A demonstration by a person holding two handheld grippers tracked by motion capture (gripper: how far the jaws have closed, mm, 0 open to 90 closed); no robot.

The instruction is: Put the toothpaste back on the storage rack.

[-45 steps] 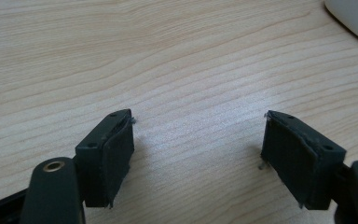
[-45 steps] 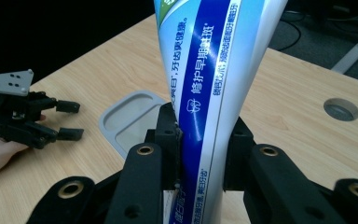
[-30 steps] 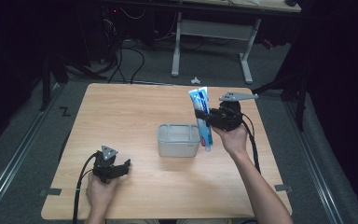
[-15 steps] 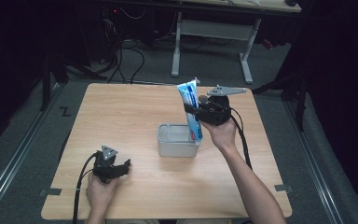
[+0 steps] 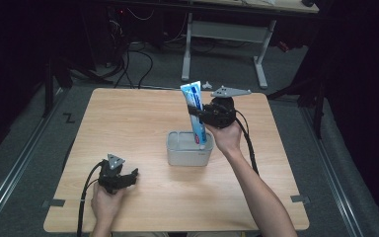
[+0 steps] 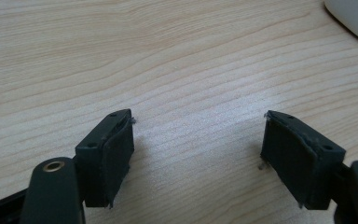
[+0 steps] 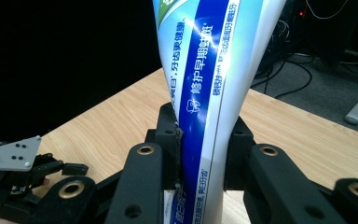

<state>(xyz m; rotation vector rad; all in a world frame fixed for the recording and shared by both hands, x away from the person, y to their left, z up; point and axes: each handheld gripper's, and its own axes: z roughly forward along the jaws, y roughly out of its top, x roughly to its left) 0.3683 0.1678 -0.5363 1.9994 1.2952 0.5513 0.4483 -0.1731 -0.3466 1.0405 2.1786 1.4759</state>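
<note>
Pale wood-grain table point(image 5: 128, 128) w/ rounded corners sits under you, bare apart from the gear on it. Grey carpet around it, a metal rail along the floor on each side, tape marks near the front corners. Behind the far edge: a white-legged desk point(image 5: 224, 32) w/ dark cables trailing on the floor; rest of the room is dark.

Container: a grey rectangular bin point(image 5: 189, 149) stands near the table's middle, a bit toward your right. Its inside isn't clear from the high view, so can't tell if anything lies in it.

Your right gripper point(image 5: 197, 111) holds a blue-and-white toothpaste tube point(image 5: 197, 114) roughly upright, leaning slightly, cap end down over the bin's right part, flat crimped end up. Can't tell whether the cap touches the bin's rim or floor. In the right gripper view the tube point(image 7: 209, 93) runs between the two black jaws, which pinch it from both sides at about mid-length; Chinese print shows on its blue band.

Your left gripper point(image 5: 128, 177) rests low at the front-left of the table, well apart from the bin. In the left gripper view its jaws are spread wide w/ only bare wood between them; the bin's pale corner point(image 6: 354, 18) shows at top right.
</note>
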